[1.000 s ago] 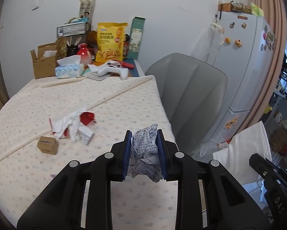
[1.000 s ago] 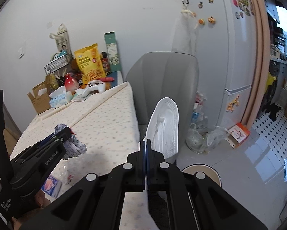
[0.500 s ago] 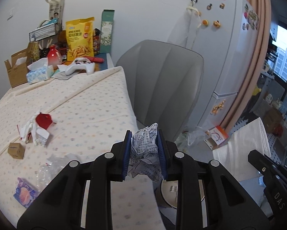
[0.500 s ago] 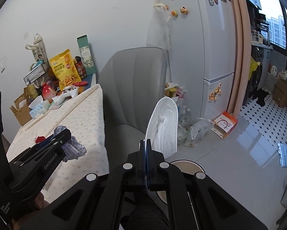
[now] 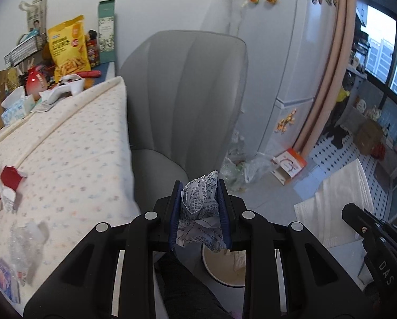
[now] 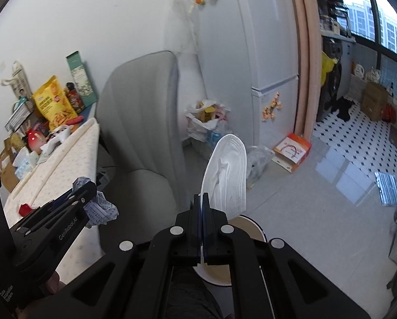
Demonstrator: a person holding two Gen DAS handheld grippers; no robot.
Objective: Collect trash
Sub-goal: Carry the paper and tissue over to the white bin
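Crumpled printed paper wad (image 5: 201, 204) is pinched by left gripper (image 5: 199, 207); white pleated face mask (image 6: 226, 175) is clamped in right gripper (image 6: 201, 212), above round cream-lined bin (image 6: 251, 224).

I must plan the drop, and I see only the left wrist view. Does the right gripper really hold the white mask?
Observer: Yes. The right gripper is shut on the lower edge of the white face mask, which stands upright above it.
Operator: Is the bin near that gripper too?
Observer: The round bin shows just beyond and below its jaws.
Operator: Is there anything on the floor behind the chair?
Observer: A white plastic bag full of packaging stands between the grey chair and the fridge.
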